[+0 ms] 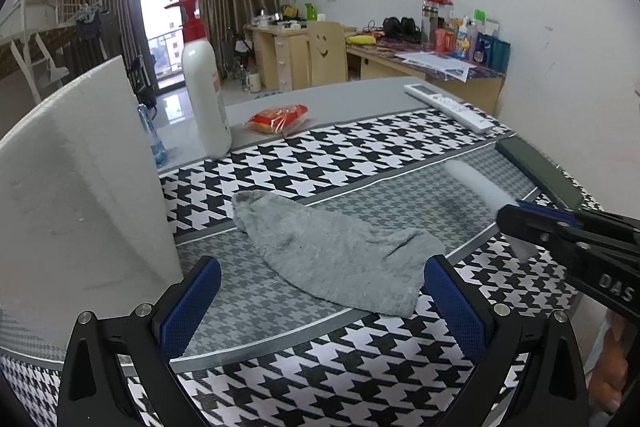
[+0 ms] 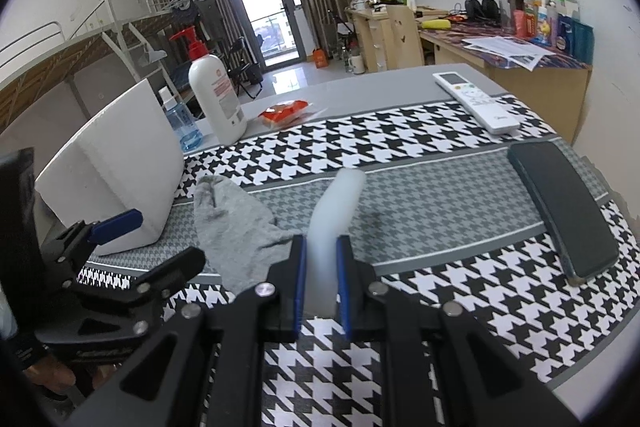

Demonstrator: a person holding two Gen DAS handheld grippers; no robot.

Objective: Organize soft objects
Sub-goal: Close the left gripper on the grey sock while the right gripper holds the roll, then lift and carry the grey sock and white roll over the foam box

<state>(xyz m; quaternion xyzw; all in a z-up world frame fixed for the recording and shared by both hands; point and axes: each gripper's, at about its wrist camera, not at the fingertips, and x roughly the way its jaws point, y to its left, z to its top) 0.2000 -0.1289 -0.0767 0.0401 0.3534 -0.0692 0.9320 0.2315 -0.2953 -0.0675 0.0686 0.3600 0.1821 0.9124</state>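
A grey sock [image 1: 336, 251] lies flat on the houndstooth tablecloth, right in front of my left gripper [image 1: 320, 303], which is open and empty with its blue pads either side of the sock's near end. The sock also shows in the right wrist view [image 2: 236, 227]. My right gripper [image 2: 322, 275] is shut on a white foam tube [image 2: 340, 203] that sticks forward above the cloth. The tube [image 1: 480, 191] and right gripper [image 1: 520, 223] show at the right of the left wrist view. A white foam box [image 1: 80, 195] stands at the left, also seen in the right wrist view [image 2: 120, 171].
A white pump bottle [image 1: 206, 95], a red snack packet [image 1: 278, 119], a blue water bottle [image 1: 152, 135], a white remote [image 1: 452, 107] and a dark phone [image 2: 564, 215] lie on the table. Desks and a chair stand behind.
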